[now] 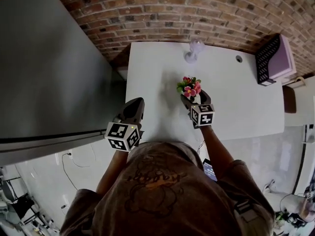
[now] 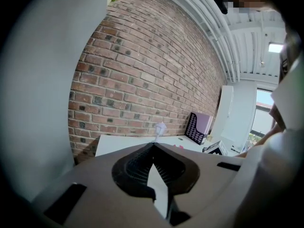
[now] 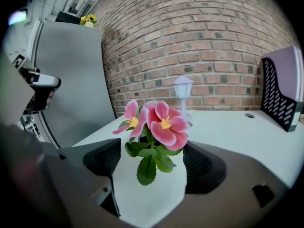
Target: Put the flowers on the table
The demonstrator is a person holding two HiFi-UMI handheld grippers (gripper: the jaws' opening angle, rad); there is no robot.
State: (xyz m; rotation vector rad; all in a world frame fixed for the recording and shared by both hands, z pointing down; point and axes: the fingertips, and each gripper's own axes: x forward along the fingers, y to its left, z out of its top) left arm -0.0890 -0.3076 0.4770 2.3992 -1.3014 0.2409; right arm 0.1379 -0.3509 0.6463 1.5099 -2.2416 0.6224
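Pink flowers (image 1: 189, 86) with green leaves stand in a small white pot on the white table (image 1: 236, 92), near its middle. My right gripper (image 1: 195, 97) reaches around them from the near side. In the right gripper view the flowers (image 3: 159, 122) and their pot (image 3: 152, 194) sit upright between the two dark pads of my right gripper (image 3: 152, 163), whose jaws stand wide apart and open. My left gripper (image 1: 135, 104) hovers over the table's left near corner, away from the flowers. Seen in its own view, the left gripper (image 2: 153, 148) has its tips touching and holds nothing.
A small white lantern ornament (image 1: 193, 50) stands at the table's far edge by the brick wall. A black perforated file holder (image 1: 273, 60) sits at the far right corner. A tall grey cabinet (image 1: 49, 68) flanks the table's left side, with yellow flowers (image 3: 87, 19) on top.
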